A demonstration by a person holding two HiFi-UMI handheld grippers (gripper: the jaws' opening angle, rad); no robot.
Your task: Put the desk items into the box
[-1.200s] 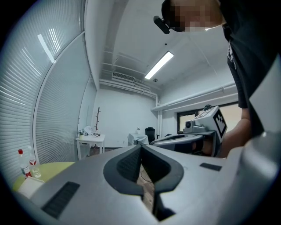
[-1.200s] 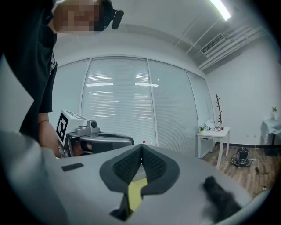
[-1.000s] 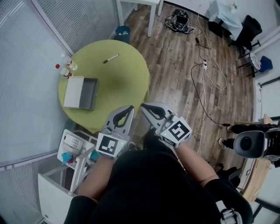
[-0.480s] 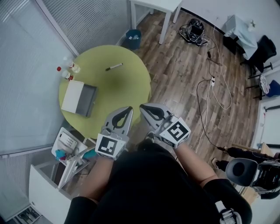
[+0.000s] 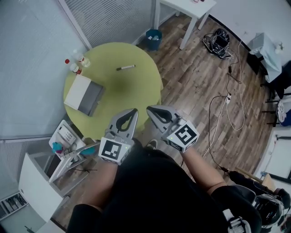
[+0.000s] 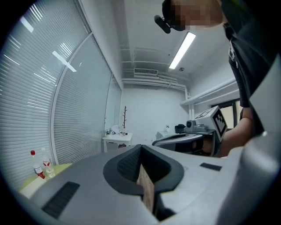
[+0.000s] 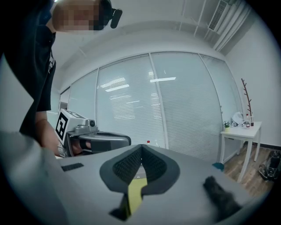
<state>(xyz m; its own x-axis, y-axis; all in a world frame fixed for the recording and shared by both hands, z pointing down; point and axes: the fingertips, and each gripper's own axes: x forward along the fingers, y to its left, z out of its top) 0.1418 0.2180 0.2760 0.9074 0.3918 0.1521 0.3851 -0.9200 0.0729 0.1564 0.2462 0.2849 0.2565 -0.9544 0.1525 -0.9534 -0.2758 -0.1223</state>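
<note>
A round green table [image 5: 136, 91] carries an open grey box [image 5: 90, 98] with a white lid, a black marker [image 5: 125, 68] and small bottles [image 5: 75, 63] at its far left edge. My left gripper [image 5: 132, 111] and right gripper [image 5: 149, 109] are held side by side close to my body, over the table's near edge. Both are shut with nothing between the jaws. In the left gripper view the jaws of the left gripper [image 6: 140, 147] meet, with the bottles [image 6: 40, 166] low at the left. The right gripper [image 7: 141, 147] likewise shows its jaws closed together.
A white cart [image 5: 66, 144] with small items stands left of me below the table. A blue bin [image 5: 153, 38] and a white side table [image 5: 193, 8] lie beyond it. Cables [image 5: 227, 102] trail over the wood floor at right. Glass walls with blinds [image 5: 32, 54] curve round the left.
The head view has swung, so the table and bin sit a little further right and up. Both grippers stay shut and keep their place by my body.
</note>
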